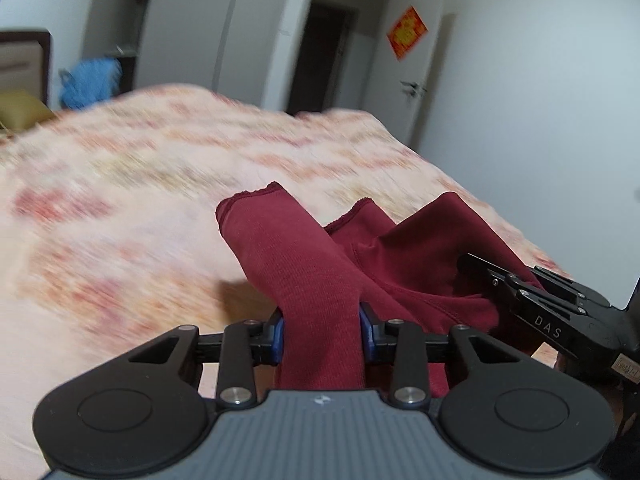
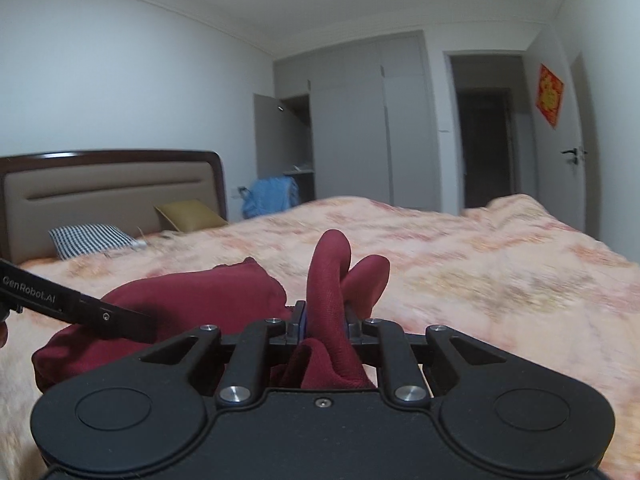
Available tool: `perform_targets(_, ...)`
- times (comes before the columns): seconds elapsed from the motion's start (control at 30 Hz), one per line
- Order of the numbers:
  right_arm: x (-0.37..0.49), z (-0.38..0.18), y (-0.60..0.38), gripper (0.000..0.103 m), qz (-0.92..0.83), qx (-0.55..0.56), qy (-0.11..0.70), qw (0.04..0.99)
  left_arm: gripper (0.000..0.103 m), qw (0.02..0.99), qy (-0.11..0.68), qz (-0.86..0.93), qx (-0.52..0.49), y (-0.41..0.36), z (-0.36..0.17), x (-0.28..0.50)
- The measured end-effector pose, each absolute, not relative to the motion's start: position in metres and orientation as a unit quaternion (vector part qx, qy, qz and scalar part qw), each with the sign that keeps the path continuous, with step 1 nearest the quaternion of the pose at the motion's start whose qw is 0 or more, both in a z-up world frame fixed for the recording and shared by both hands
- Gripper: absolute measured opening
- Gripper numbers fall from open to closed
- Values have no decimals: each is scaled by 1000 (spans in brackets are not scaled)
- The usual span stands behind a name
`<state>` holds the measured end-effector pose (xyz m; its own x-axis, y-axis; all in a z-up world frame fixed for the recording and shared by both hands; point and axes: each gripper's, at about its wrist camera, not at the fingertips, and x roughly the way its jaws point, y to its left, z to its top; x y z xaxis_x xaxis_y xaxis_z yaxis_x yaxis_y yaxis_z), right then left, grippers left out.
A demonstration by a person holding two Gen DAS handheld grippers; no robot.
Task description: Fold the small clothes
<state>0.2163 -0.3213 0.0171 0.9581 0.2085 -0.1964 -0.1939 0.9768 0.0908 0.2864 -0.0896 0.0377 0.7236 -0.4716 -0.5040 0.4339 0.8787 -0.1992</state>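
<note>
Both tongs, the left tongs (image 1: 322, 334) and right tongs (image 2: 325, 326), are clamped on bunched parts of the dark red garment (image 1: 404, 264), holding it just above the patterned bed (image 1: 120, 200), probably to spread it for a fold.
</note>
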Motion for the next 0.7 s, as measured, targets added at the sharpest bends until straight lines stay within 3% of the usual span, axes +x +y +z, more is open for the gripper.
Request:
perform_targets(0.2, 259, 16, -276, 17, 136, 51, 101, 984, 39, 952, 248, -178, -11, -57, 47, 284)
perform_targets(0.43, 284, -20, -258, 20, 116, 58, 176, 976, 40, 940, 303, -155, -35, -35, 9, 292)
perform_targets(0.6, 286, -35, -276, 31, 95, 110, 206, 968, 44, 936, 312, -150, -64, -18, -13, 289)
perform_targets(0.7, 282, -35, -275, 31, 90, 107, 207, 968, 45, 936, 312, -150, -65, -16, -14, 290)
